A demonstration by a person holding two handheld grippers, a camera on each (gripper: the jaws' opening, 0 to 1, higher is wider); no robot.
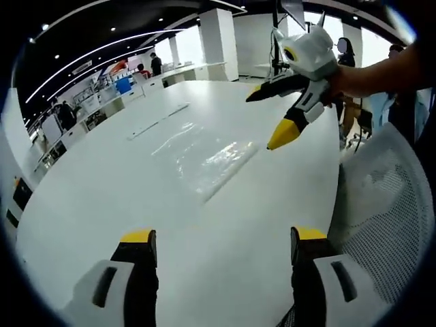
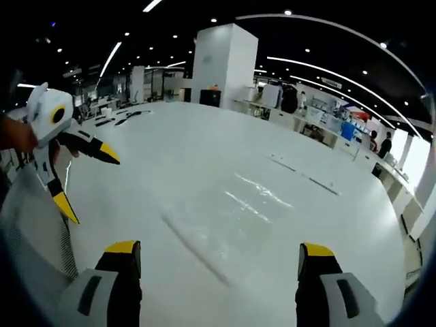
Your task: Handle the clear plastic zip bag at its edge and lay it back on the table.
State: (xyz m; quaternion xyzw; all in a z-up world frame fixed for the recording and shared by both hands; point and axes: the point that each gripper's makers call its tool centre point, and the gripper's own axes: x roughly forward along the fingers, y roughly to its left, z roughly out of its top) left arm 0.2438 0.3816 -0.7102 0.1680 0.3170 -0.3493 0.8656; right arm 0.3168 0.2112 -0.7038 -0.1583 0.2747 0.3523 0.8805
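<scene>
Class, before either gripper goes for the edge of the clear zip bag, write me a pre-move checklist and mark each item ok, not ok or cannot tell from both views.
1. Clear zip bag lies flat on the white table: ok.
2. Left gripper open and holding nothing: ok.
3. Right gripper open and holding nothing: ok.
4. Nothing lies between either gripper and the bag: ok.
5. Which edge carries the zip seal: cannot tell, the plastic is too clear.
6. Mesh chair back at the table edge clear of the right arm's path: cannot tell.
</scene>
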